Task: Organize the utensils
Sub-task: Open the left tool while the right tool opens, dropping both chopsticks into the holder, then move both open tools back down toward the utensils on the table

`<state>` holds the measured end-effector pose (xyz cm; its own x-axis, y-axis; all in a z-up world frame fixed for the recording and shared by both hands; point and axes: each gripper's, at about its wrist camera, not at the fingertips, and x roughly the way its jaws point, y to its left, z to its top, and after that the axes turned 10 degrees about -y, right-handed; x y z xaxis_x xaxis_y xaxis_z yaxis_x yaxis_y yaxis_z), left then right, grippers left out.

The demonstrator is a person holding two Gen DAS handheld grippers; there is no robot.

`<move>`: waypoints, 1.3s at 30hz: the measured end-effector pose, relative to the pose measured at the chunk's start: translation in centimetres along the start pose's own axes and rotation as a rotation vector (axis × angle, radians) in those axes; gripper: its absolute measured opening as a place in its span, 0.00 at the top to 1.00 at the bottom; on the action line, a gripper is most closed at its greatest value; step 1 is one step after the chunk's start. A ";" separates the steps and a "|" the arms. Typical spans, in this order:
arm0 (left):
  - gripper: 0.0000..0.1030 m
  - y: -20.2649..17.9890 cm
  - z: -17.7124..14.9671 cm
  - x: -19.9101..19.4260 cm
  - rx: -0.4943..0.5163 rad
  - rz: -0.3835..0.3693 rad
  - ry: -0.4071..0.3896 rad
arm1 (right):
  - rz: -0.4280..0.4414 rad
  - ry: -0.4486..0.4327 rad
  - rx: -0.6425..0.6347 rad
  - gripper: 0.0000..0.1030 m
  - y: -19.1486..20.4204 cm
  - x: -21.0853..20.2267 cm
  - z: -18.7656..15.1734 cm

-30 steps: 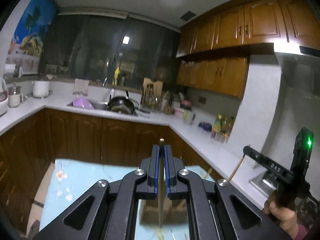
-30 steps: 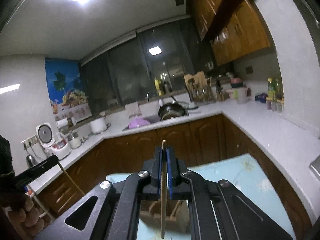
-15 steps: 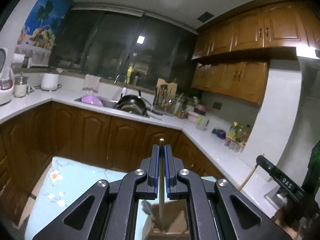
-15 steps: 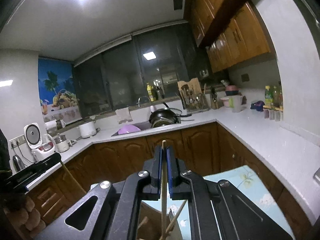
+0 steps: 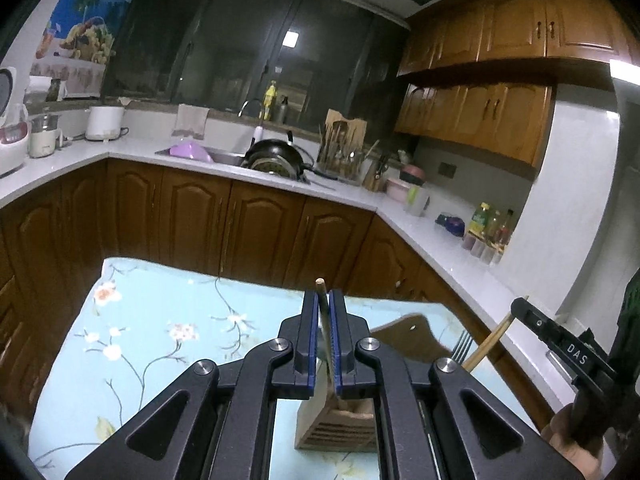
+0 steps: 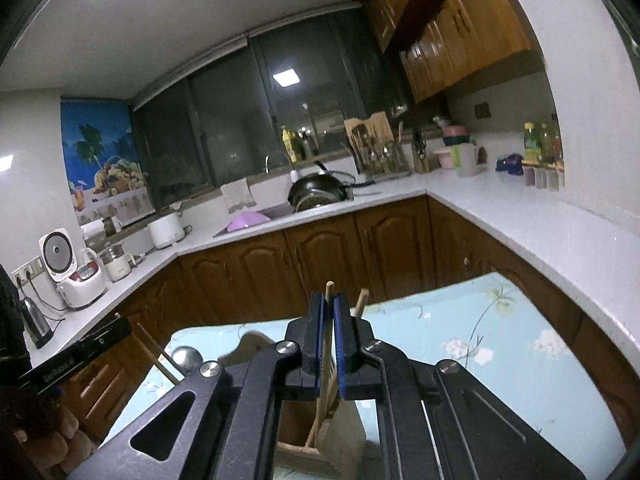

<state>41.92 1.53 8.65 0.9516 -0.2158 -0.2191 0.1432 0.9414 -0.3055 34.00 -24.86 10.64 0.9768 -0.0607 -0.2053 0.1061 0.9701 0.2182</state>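
Note:
My left gripper (image 5: 324, 312) is shut on a wooden chopstick (image 5: 321, 292) that runs down into a wooden utensil holder (image 5: 340, 424) on the floral tablecloth (image 5: 160, 340). A fork (image 5: 462, 348) stands in the holder. My right gripper (image 6: 329, 316) is shut on another wooden chopstick (image 6: 328, 292), its lower end inside the same holder (image 6: 320, 440). A second stick (image 6: 360, 302) and a metal ladle (image 6: 186, 358) stand in the holder. The right gripper shows in the left wrist view (image 5: 560, 344), the left one in the right wrist view (image 6: 80, 356).
The table with the light blue floral cloth (image 6: 480, 340) stands before brown cabinets (image 5: 240, 224). White counters hold a pan (image 5: 276, 156), a utensil rack (image 5: 344, 148), bottles (image 5: 488, 228) and a rice cooker (image 6: 68, 268).
Both grippers have tipped downward and lowered their chopsticks toward the wooden holder, which now shows more fully below each gripper. Both stay shut.

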 end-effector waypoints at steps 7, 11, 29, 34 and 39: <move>0.96 0.3 1.1 -0.5 0.008 0.003 -0.001 | -0.004 0.020 0.003 0.95 -0.3 0.2 0.2; 0.96 0.4 1.2 -0.5 0.010 0.004 -0.002 | -0.003 0.026 0.007 0.95 -0.4 0.3 0.2; 0.25 3.7 -0.5 -7.1 -0.041 0.056 -0.018 | 0.075 -0.051 0.102 0.07 -2.0 -5.4 0.7; 0.24 3.8 -2.6 -10.7 -0.049 0.062 0.016 | 0.081 -0.016 0.107 0.05 -2.1 -8.1 -0.6; 0.23 4.0 -4.0 -13.7 -0.076 0.070 0.068 | 0.068 0.039 0.110 0.05 -2.7 -10.9 -2.7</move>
<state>28.34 7.27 6.77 0.9374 -0.1695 -0.3041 0.0531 0.9329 -0.3563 22.56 -26.18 9.71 0.9746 0.0155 -0.2233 0.0620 0.9398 0.3361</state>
